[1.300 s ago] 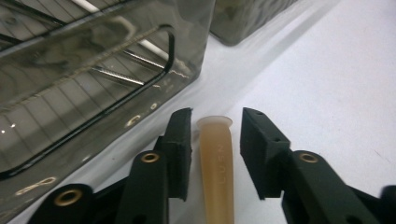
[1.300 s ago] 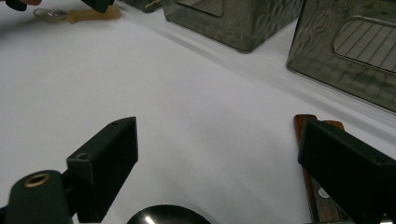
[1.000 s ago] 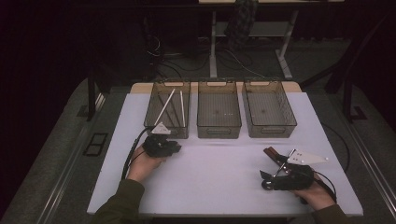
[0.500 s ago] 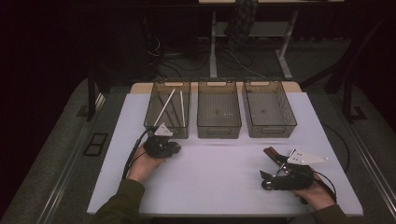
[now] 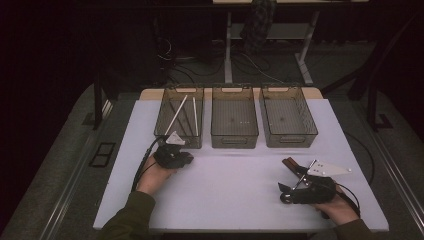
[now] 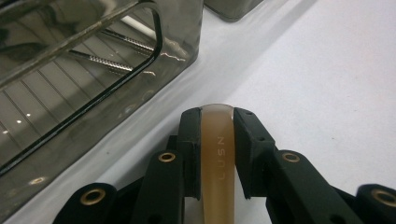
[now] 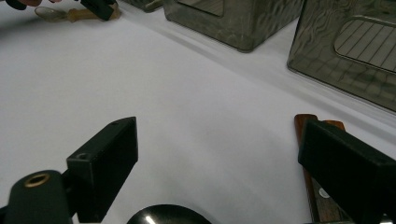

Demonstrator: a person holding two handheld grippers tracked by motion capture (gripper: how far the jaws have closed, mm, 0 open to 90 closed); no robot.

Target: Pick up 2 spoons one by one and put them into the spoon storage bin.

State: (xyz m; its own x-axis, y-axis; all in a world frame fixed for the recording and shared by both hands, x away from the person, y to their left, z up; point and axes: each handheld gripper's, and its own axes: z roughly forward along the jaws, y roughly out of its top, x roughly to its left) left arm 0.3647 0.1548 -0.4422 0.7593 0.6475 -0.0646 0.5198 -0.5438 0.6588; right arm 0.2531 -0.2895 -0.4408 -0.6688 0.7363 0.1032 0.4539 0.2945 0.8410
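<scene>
High view: three bins (image 5: 234, 142) are lined up at the back of the white surface (image 5: 230, 190), cutlery apparently being sorted into them, with white sticks (image 5: 176, 114) already leaned in the left one. Left gripper view: a tan spoon handle (image 6: 217, 140) is clamped by the left hand-held gripper (image 6: 217, 116), whose jaws have just been closing, beside that bin's wall. Right gripper view: the right hand-held gripper (image 7: 219, 154) is held agape over a wooden-handled knife (image 7: 322, 205) and a dark round utensil (image 7: 163, 215), nothing barring the way

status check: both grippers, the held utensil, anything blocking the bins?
Left gripper just closing, fingers clamped on tan utensil handle. Right gripper open, resting near wood-handled knife. Left bin directly ahead, path unobstructed.
</scene>
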